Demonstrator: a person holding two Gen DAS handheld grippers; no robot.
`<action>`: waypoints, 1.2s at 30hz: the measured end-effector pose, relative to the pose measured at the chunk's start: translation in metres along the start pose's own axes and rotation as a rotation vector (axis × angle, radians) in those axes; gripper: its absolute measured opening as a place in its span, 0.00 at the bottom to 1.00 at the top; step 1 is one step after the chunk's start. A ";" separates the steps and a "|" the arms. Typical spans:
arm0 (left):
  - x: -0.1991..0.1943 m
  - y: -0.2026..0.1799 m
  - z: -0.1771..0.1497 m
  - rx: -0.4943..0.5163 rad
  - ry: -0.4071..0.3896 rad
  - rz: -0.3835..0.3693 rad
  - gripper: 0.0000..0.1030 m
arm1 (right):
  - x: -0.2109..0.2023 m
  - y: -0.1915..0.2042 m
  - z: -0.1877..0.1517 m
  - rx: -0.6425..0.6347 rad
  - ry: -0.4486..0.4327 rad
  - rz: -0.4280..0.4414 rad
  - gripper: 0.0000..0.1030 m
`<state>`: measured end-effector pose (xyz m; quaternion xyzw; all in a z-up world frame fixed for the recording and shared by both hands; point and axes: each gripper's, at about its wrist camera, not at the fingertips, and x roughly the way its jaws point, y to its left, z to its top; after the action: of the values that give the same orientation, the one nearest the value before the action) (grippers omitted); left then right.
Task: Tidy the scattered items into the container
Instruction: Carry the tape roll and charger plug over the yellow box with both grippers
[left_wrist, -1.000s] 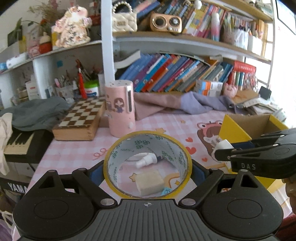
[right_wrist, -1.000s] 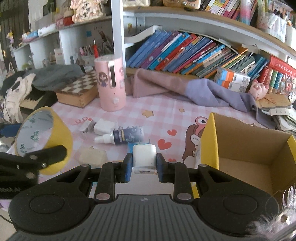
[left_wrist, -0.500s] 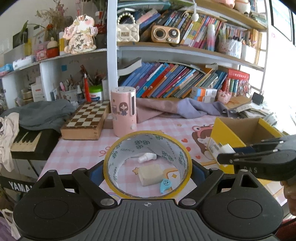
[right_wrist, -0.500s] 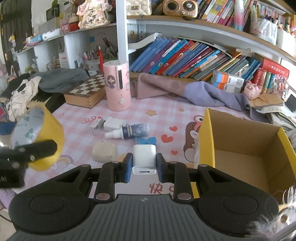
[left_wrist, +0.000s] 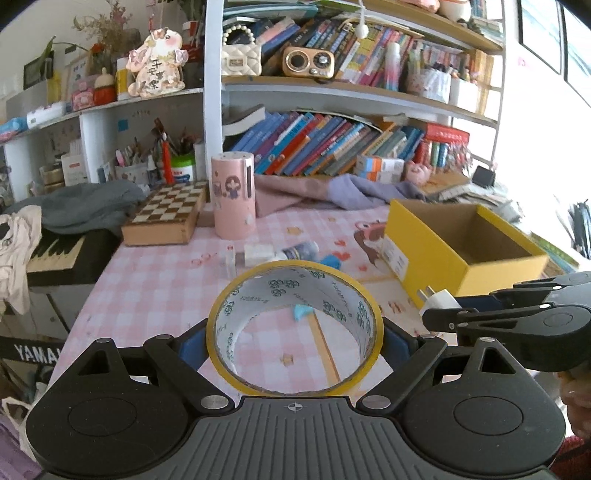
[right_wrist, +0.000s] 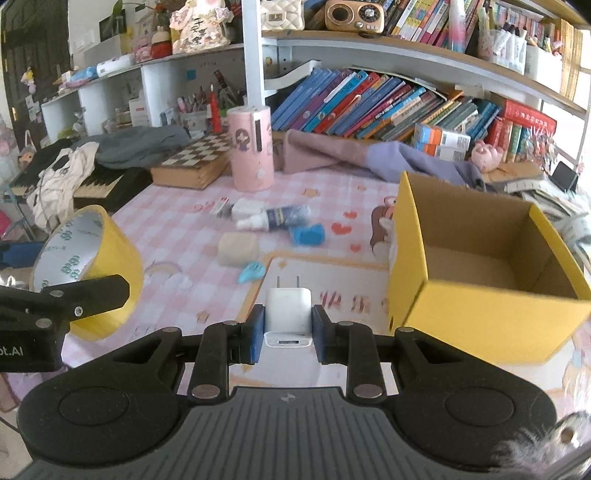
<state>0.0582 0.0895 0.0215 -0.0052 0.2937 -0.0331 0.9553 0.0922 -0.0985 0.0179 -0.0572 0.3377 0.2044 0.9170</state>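
Moved since earlier: both grippers have pulled back from the desk and sit higher, so more of the pink checked tablecloth (right_wrist: 177, 229) and the whole box now show; each grip is unchanged.
Left gripper (left_wrist: 294, 338): jaws spread wide, blue pads pressed on the outer sides of the yellow tape roll (left_wrist: 294, 326), which stands on edge between them with its hollow facing the camera.
Right gripper (right_wrist: 288, 325): closed tight on the white charger plug (right_wrist: 288, 314), prongs pointing forward, held above the tablecloth.
Container: the yellow cardboard box (right_wrist: 480, 310) stands open-topped at the right of the desk, nothing visible on the part of its brown floor that shows; the plug is left of it and not over it.
Items on the cloth: small spray bottle (right_wrist: 273, 218) lying beside a white block (right_wrist: 245, 206); beige eraser-like block (right_wrist: 238, 249); blue crumpled piece (right_wrist: 308, 234); light blue clip (right_wrist: 252, 271) nearest the plug.
Background: pink cylinder (right_wrist: 251, 147) upright, just beside the chessboard box (right_wrist: 192, 162); books on the shelves behind.
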 end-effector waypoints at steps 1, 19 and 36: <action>-0.004 -0.001 -0.004 0.002 0.003 -0.002 0.90 | -0.004 0.002 -0.005 0.004 0.003 -0.001 0.24; -0.044 -0.019 -0.035 0.032 0.009 -0.072 0.90 | -0.048 0.003 -0.044 0.068 0.027 -0.056 0.24; -0.023 -0.076 -0.027 0.139 0.006 -0.259 0.90 | -0.081 -0.052 -0.070 0.198 0.037 -0.221 0.24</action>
<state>0.0195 0.0155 0.0140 0.0230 0.2906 -0.1764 0.9402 0.0166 -0.1904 0.0144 -0.0070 0.3649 0.0668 0.9286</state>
